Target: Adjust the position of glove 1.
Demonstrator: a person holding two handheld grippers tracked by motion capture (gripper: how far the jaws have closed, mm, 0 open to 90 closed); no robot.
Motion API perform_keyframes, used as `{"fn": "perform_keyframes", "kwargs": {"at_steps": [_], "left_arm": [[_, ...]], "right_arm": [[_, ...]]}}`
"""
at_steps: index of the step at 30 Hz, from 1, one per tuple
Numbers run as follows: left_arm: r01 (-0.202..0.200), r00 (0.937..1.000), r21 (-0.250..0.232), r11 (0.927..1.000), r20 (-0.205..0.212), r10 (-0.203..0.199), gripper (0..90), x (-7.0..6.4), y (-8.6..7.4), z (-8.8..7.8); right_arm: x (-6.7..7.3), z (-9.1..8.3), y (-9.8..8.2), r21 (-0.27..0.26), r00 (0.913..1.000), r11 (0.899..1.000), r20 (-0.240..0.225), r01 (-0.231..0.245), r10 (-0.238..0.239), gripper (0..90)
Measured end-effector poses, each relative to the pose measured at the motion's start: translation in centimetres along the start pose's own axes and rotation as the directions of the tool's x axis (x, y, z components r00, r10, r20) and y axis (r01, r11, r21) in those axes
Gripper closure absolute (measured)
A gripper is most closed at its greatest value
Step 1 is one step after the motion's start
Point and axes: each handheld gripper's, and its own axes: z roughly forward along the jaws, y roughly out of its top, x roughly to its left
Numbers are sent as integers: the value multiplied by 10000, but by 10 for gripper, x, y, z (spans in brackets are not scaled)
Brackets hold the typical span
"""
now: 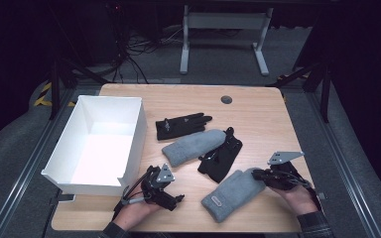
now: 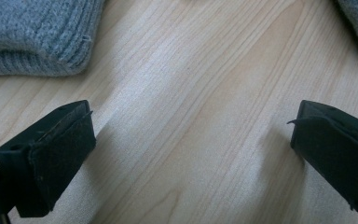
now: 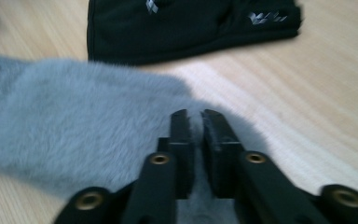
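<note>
The right gripper (image 3: 195,122) pinches the near grey mitten's (image 3: 74,116) edge between nearly closed jaws; the left gripper (image 2: 191,140) rests open on the surface (image 2: 191,70).

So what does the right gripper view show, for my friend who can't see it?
The right claw is pinching the fluffy edge of a grey mitten, jaws almost shut on it. Behind it, a black glove lies on the wooden table.

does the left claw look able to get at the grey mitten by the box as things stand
Probably yes. The left claw stands open over bare table, and the grey mitten lies just beyond it with nothing between. The white box sits off to the side, clear of that path.
</note>
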Motion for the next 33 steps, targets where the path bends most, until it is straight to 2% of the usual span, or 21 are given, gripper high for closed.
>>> {"fn": "perform_keyframes", "kwargs": {"at_steps": [1,2,4,5,6,9,10,12,15,19,23,25,28,30,33], "left_arm": [[8,10000,0,10000,9,-8,1,0,0,0],[4,10000,2,10000,9,-4,1,0,0,0],[2,10000,5,10000,14,-2,0,0,0,0],[2,10000,5,10000,14,-2,0,0,0,0],[1,10000,6,10000,15,-1,0,0,0,0],[15,10000,6,10000,12,-15,0,0,0,0],[30,10000,28,10000,37,-30,0,0,0,0],[13,10000,8,10000,18,-13,0,-1,1,1],[18,10000,122,9999,24,-18,0,-2,3,1],[-73,9999,342,9994,84,70,0,-3,6,2],[-105,9999,572,9983,123,98,14,-4,10,1],[78,9995,589,9982,294,-95,17,-5,11,1],[99,9994,683,9976,337,-122,27,-8,17,-1],[137,9991,656,9978,396,-164,35,-10,21,-4],[146,9991,542,9984,388,-168,62,-10,30,-8]], "right_arm": [[-2,-2,1,-195,9999,9998,57,-85,86,755],[-8,-5,1,-499,9986,9984,438,-269,291,648],[-16,-5,1,-730,9959,9965,767,-418,474,558],[-16,-5,1,-730,9959,9965,767,-418,474,558],[-25,-3,1,-901,9914,9943,1124,-569,669,478],[-34,-1,0,-1047,9859,9921,1447,-694,842,428],[-45,0,-1,-1395,9760,9861,1844,-905,1157,369],[-54,2,-3,-1607,9674,9805,2072,-1133,1457,341],[-68,11,-7,-1626,9491,9762,2571,-1433,1821,267],[-82,22,-12,-1404,9379,9753,2803,-1706,2045,234],[-89,26,-15,-1469,9325,9732,2911,-1771,2136,207],[-93,30,-17,-1512,9288,9733,3040,-1727,2120,202],[-96,32,-17,-1430,9268,9732,3066,-1803,2167,199],[-96,32,-17,-1380,9289,9748,3047,-1755,2103,200],[-98,33,-17,-1386,9283,9716,2957,-1917,2253,195]]}}
